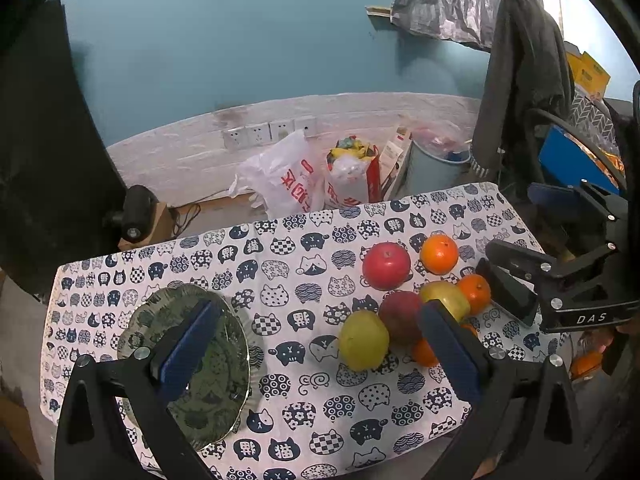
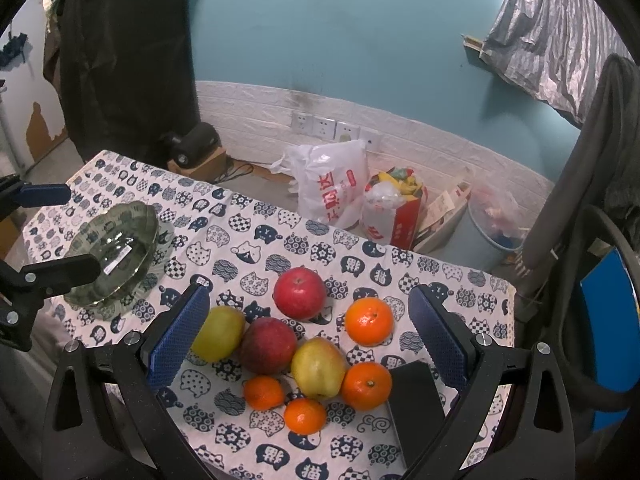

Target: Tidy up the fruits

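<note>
A cluster of fruit lies on the cat-print cloth. It holds a bright red apple (image 2: 299, 293), a dark red apple (image 2: 268, 345), a yellow apple (image 2: 218, 334), a yellow-green pear (image 2: 318, 368) and several oranges (image 2: 369, 321). My right gripper (image 2: 308, 338) hovers open over this cluster, its blue pads on either side and touching nothing. An empty green glass bowl (image 1: 224, 364) sits at the left of the table. My left gripper (image 1: 320, 344) stands open between the bowl and the yellow apple (image 1: 363, 340), holding nothing. The right gripper (image 1: 508, 276) shows at the right of the left wrist view.
A black flat object (image 2: 414, 404) lies on the cloth beside the oranges. Beyond the table's far edge stand plastic bags (image 2: 332, 184), a red bag (image 2: 396, 212) and a blue bin (image 2: 488, 240). A chair with dark clothing (image 1: 520, 80) is at the right.
</note>
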`<action>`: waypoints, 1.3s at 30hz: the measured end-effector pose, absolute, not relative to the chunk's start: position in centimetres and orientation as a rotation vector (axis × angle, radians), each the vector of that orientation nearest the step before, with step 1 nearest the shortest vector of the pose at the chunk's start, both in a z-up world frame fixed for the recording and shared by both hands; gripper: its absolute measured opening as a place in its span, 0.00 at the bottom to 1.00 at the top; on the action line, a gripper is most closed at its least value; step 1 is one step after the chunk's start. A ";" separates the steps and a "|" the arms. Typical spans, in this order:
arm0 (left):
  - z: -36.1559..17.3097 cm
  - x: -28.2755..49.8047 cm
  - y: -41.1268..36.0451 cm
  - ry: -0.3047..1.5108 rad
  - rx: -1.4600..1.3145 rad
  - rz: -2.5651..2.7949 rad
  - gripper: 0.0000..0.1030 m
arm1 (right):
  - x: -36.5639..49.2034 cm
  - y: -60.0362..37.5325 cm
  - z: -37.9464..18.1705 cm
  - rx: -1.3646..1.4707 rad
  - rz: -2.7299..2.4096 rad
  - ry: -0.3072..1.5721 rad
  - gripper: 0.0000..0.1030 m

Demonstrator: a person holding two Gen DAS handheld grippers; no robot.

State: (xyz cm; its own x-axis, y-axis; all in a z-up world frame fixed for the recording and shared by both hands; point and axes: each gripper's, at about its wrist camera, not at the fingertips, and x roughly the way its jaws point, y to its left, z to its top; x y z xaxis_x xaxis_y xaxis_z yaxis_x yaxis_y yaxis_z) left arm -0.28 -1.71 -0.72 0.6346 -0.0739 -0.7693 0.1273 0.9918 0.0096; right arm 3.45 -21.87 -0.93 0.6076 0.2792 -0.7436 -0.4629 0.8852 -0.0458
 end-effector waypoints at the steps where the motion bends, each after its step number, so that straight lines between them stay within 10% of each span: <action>1: -0.7 -0.3 -1.7 0.877 0.065 -0.116 0.99 | 3.5 -21.9 -0.9 -0.243 0.434 0.812 0.95; 39: -1.4 -0.4 -1.8 0.893 0.062 -0.120 0.99 | 3.6 -21.9 -1.3 -0.227 0.450 0.828 0.95</action>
State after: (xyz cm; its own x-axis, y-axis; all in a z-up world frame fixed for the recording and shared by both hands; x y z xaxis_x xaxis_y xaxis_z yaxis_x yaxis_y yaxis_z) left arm -0.40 -1.77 -1.42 0.6208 -0.0786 -0.7800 0.1303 0.9915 0.0037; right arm 3.57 -21.94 -1.34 0.5893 0.2961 -0.7517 -0.4699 0.8825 -0.0208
